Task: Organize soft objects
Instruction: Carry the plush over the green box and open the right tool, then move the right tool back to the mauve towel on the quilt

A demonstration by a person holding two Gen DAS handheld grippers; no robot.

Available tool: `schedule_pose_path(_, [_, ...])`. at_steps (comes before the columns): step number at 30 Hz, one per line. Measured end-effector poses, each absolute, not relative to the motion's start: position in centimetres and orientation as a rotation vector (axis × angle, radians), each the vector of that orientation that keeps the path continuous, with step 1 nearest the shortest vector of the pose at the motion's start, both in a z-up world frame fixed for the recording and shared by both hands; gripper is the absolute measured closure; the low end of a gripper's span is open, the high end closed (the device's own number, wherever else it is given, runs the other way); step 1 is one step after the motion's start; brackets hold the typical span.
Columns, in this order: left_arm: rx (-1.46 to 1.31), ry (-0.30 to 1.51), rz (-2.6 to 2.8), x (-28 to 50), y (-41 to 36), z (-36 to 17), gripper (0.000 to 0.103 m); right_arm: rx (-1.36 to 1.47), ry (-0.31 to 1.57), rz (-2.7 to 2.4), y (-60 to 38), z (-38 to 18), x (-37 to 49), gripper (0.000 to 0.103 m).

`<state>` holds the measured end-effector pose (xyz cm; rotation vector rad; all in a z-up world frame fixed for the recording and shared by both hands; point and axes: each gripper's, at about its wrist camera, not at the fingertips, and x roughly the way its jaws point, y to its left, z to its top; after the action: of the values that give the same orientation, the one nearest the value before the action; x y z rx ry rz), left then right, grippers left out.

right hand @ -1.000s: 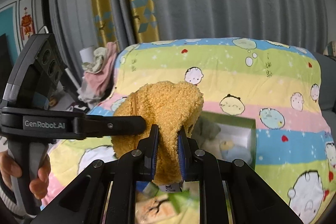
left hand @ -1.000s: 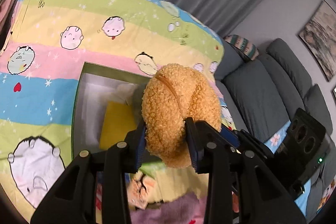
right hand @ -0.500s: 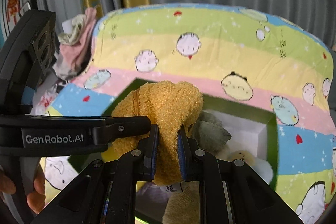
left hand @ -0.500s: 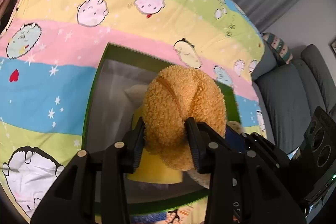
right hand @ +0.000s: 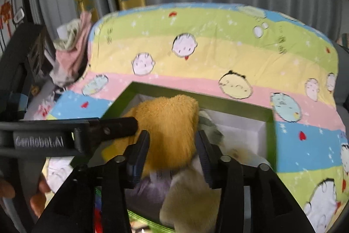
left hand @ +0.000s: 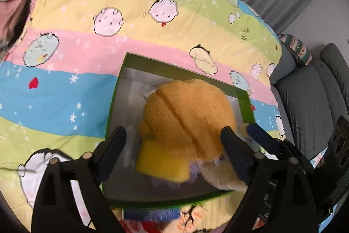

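Note:
A fuzzy orange plush sits inside the green-rimmed box, on top of other soft things. My left gripper is open, its fingers spread wide on either side of the plush. My right gripper is open too, jaws apart around the plush over the box. A yellow soft block, a purple item and a cream plush lie in the box beside it.
The box rests on a rainbow-striped cartoon blanket. A grey sofa is at the right, grey curtains behind. Pink and white clothes are piled at the blanket's left edge. The left gripper's body crosses the right wrist view.
Both grippers have opened and let go of the orange plush, which has dropped into the box. Both cameras have moved closer over the box.

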<state>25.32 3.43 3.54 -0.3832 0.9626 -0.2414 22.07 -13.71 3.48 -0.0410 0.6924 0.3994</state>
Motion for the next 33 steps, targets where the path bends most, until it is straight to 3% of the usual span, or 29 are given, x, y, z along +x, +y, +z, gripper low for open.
schedule_pose_path(3, [-0.383, 0.942, -0.262, 23.1, 3.3, 4.8, 0.013, -0.01, 0.647, 0.394, -15.5, 4.5, 19.0, 0.043])
schedule_pose_path(5, [-0.382, 0.933, -0.283, 20.9, 2.9, 5.3, 0.0, 0.014, 0.635, 0.387, -16.6, 4.6, 16.8, 0.04])
schedule_pose_path(18, [-0.201, 0.867, -0.317, 6.1, -0.8, 5.6, 0.001, 0.041, 0.633, 0.392, -20.4, 2.6, 4.6, 0.04])
schedule_pose_path(33, [-0.291, 0.834, -0.291, -0.9, 0.5, 5.0, 0.001, 0.173, 0.648, 0.385, -23.4, 0.0, -1.4, 0.04])
